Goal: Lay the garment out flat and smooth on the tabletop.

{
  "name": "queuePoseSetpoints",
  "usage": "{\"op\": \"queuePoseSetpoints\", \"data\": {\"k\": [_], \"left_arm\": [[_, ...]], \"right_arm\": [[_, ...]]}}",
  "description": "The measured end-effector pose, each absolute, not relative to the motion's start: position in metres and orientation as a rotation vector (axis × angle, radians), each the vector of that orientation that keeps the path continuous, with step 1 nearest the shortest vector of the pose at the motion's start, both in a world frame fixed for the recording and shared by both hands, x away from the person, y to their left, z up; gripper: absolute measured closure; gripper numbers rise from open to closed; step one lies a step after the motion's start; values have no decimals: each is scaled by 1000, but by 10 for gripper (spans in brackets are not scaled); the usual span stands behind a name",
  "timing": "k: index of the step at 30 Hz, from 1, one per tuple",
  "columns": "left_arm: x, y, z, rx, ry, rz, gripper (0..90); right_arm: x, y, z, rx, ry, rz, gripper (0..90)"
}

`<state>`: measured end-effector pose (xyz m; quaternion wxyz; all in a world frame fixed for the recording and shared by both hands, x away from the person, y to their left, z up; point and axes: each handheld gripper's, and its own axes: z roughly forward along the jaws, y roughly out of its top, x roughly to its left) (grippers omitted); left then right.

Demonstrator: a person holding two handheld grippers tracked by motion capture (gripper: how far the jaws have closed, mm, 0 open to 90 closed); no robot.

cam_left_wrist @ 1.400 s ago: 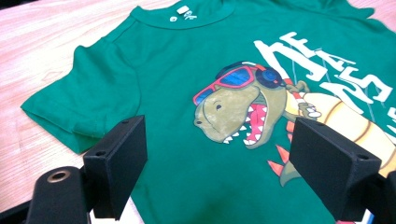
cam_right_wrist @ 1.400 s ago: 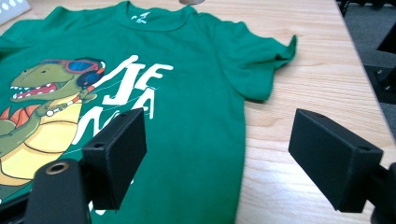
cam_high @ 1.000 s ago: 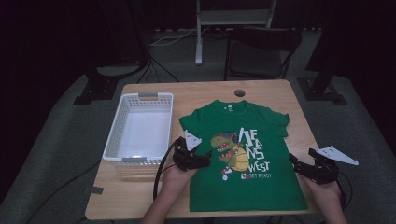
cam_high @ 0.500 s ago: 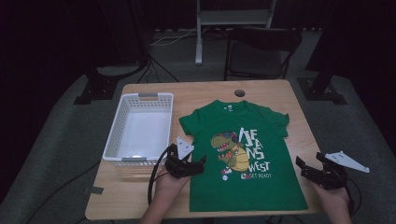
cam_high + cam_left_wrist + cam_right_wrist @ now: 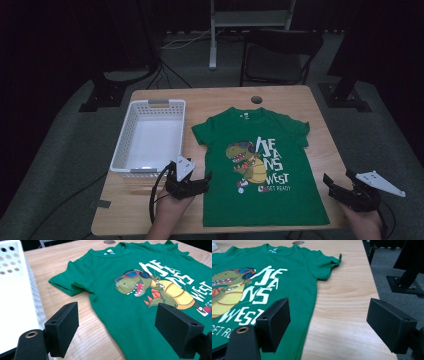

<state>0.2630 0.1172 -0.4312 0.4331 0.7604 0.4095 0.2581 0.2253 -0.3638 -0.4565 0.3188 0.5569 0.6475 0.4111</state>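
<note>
High view: the green T-shirt [image 5: 262, 167] lies flat, print side up, on the desk [image 5: 225, 100], collar toward 12 o'clock and hem toward 6 o'clock. The left hand-held gripper [image 5: 202, 181] sits at the shirt's 9 o'clock edge near the hem, jaws spread; the right hand-held gripper [image 5: 334, 186] sits off the 3 o'clock edge beyond the desk corner, jaws spread, holding nothing. A white basket [image 5: 150, 137] stands just beside the shirt at 9 o'clock. Risk: a left-hand swing toward 9 o'clock would likely strike the basket wall and shift it. A chair [image 5: 280, 55] and a stand base [image 5: 227, 37] lie beyond the desk at 12 o'clock, well apart from the work. Left gripper view: jaws spread wide over the shirt's side edge, the left sleeve [image 5: 71, 282] ahead at 11 o'clock, the basket [image 5: 17, 290] close at 9 o'clock. Risk: a shallow bite would probably catch one fabric layer only, letting the lower layer drag and wrinkle. Right gripper view: jaws spread over bare desk [image 5: 347, 305], the shirt edge [image 5: 308, 315] at 9 o'clock, the right sleeve [image 5: 327, 262] at 12 o'clock. Risk: closing here would pinch air; the desk rim near 3 o'clock leaves little margin.
</note>
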Motion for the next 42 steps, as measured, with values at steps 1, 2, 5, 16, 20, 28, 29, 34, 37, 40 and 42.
{"op": "queuePoseSetpoints", "data": {"k": [1, 2, 5, 16, 20, 28, 29, 34, 37, 40, 42], "left_arm": [[261, 119, -431, 1890, 1018, 651, 202], [260, 121, -432, 1887, 1020, 657, 202], [259, 126, -434, 1875, 1032, 654, 202], [247, 145, -433, 1824, 1061, 683, 202], [240, 158, -434, 1805, 1084, 702, 202], [228, 190, -442, 1739, 1149, 785, 202], [227, 193, -444, 1728, 1161, 792, 202], [221, 210, -450, 1703, 1207, 812, 202], [218, 218, -454, 1695, 1235, 817, 202], [216, 226, -458, 1685, 1267, 820, 202], [214, 232, -461, 1675, 1283, 823, 202]], "right_arm": [[224, -365, -457, 1465, 1698, 1084, 180], [222, -366, -458, 1467, 1693, 1089, 180], [218, -367, -461, 1470, 1683, 1081, 179], [209, -376, -462, 1493, 1623, 1089, 179], [207, -377, -462, 1495, 1616, 1085, 179], [203, -379, -463, 1507, 1598, 1067, 179], [202, -379, -464, 1513, 1591, 1067, 179], [200, -383, -467, 1530, 1575, 1064, 180], [199, -385, -468, 1535, 1572, 1056, 179], [199, -388, -469, 1543, 1567, 1051, 180], [198, -390, -470, 1554, 1563, 1050, 180]]}}
